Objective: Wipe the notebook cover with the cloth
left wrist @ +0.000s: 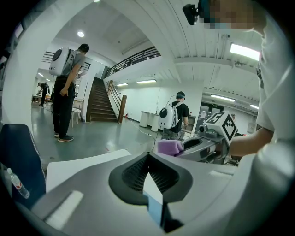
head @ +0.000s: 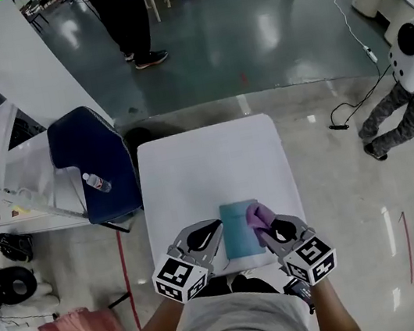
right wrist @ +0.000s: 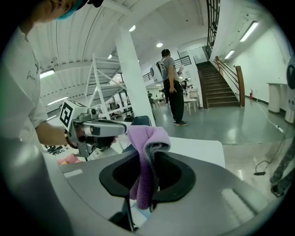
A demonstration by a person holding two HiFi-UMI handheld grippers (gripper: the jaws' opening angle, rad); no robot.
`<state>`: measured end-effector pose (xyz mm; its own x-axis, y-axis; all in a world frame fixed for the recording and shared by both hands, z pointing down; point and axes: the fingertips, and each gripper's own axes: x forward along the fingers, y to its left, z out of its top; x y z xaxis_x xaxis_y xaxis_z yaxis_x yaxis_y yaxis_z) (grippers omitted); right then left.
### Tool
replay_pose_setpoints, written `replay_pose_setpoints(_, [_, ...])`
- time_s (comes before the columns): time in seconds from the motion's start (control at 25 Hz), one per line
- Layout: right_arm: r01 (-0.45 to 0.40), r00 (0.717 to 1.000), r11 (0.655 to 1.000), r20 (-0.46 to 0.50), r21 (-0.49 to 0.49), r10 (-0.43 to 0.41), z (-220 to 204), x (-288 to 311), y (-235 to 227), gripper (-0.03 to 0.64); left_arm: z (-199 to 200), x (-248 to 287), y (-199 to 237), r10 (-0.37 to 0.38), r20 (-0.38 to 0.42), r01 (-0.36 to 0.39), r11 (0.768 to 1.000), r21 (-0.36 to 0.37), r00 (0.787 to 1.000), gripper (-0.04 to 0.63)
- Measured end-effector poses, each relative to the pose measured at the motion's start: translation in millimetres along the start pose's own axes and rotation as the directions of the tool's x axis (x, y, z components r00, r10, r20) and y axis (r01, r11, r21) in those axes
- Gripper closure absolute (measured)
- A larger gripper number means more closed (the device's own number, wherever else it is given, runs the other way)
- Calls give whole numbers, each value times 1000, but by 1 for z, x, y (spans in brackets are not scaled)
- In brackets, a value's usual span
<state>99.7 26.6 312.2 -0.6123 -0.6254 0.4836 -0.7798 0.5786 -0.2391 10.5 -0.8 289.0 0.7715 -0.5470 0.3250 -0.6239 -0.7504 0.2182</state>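
The right tongs (head: 265,226) clamp a purple cloth (head: 257,213) over the blue notebook (head: 240,238) lying between both tongs; the left tongs (head: 217,228), nearly closed and empty, touch its edge.

The right tongs (right wrist: 144,196) are closed on a folded purple cloth (right wrist: 147,143), which stands up above the jaws and hangs down between them. A sliver of pale blue notebook (right wrist: 143,212) shows below the cloth. Upper left, a hand (right wrist: 55,136) holds the left tongs (right wrist: 115,129) with their marker cube. Beyond lies the white desk (right wrist: 198,147). A person (right wrist: 170,87) wearing a backpack stands near a staircase (right wrist: 221,87).
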Motion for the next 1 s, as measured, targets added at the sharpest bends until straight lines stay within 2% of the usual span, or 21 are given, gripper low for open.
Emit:
replay_pose_setpoints(0.24, [12, 1000, 1000, -23, 2, -12, 4, 16, -2, 512, -5, -4, 19, -3, -20, 2, 1000, -16, 1000, 595])
replay_pose_setpoints(0.48, [36, 996, 999, -77, -9, -37, -11, 28, -8, 512, -18, -3, 35, -8, -28, 7, 999, -34, 1000, 595])
replay_pose_setpoints(1.0, [52, 993, 998, -103, 19, -50, -27, 50, -30, 512, -39, 15, 56, -21, -52, 18, 998, -53, 998, 595])
